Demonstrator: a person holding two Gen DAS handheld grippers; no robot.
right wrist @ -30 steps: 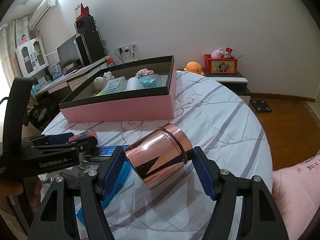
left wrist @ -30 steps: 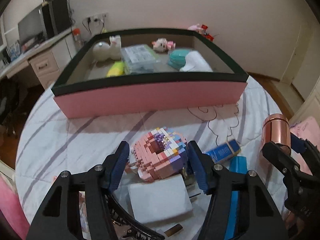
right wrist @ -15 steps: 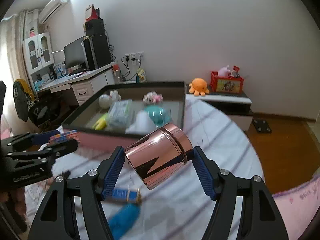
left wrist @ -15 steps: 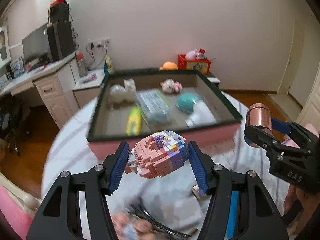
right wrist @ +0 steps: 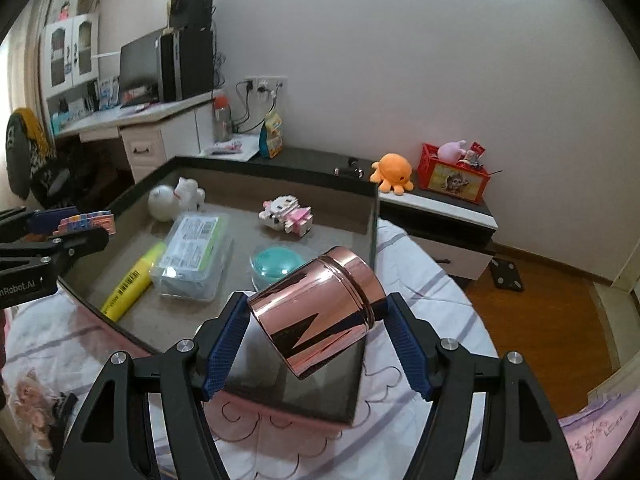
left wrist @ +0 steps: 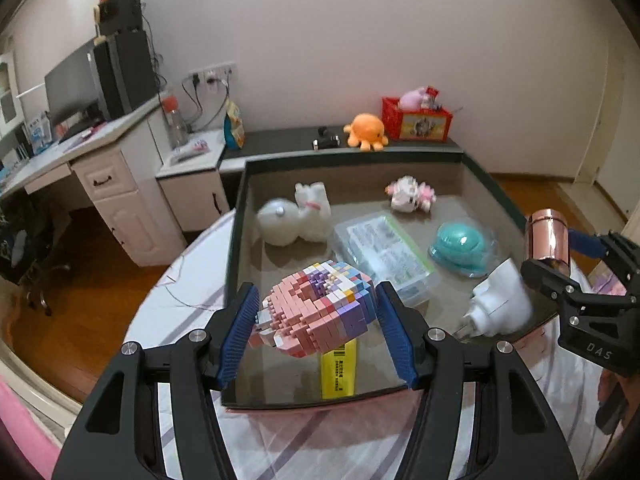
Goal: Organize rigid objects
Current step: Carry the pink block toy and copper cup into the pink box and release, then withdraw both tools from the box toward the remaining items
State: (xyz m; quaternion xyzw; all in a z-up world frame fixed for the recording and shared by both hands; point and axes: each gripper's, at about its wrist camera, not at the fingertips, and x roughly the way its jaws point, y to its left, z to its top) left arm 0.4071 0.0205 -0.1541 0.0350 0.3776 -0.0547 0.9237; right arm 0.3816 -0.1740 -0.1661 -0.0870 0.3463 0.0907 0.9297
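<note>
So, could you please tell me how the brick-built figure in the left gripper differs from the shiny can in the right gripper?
The brick-built figure is blocky, matte, and pink, purple and white; the copper can is smooth, mirror-like and one colour. The figure is a lumpy rounded shape; the can is a cylinder, held tilted. Both are clamped between blue pads, one in the left gripper, one in the right gripper, above the pink box.

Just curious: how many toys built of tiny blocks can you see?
2: a pink-and-purple block figure gripped in the left gripper above the tray; a small white-and-pink one at its far side. Others may be hidden.
</note>
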